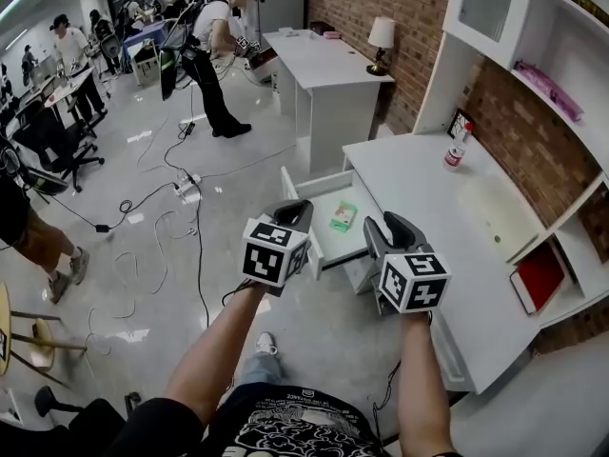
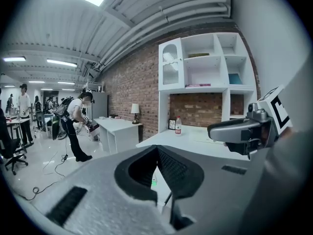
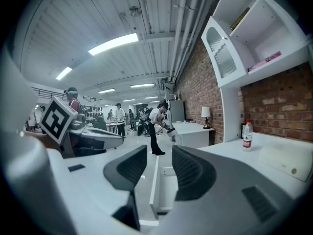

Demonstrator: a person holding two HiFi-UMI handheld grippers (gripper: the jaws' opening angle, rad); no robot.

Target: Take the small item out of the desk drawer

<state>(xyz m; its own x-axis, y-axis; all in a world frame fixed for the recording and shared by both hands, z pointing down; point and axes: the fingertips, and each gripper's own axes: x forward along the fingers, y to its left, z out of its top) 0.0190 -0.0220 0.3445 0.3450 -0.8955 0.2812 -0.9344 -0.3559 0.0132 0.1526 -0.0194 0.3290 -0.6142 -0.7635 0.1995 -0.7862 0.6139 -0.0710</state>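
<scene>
The white desk's (image 1: 428, 188) drawer (image 1: 324, 196) stands pulled out toward the room. A small green and white item (image 1: 343, 217) lies flat on its floor. My left gripper (image 1: 295, 208) hovers over the drawer's near left side, apart from the item; in the left gripper view (image 2: 156, 148) its jaws meet at the tips, shut and empty. My right gripper (image 1: 388, 223) hangs just right of the drawer, beside the desk edge. The right gripper view (image 3: 159, 153) shows a clear gap between its jaws, with only the drawer (image 3: 164, 180) far beyond them.
A water bottle (image 1: 456, 150) stands at the back of the desk, a red book (image 1: 540, 274) in the lower shelf. A second white desk with a lamp (image 1: 382, 36) is behind. Cables (image 1: 181, 188) trail over the floor; a person (image 1: 214, 46) stands farther off.
</scene>
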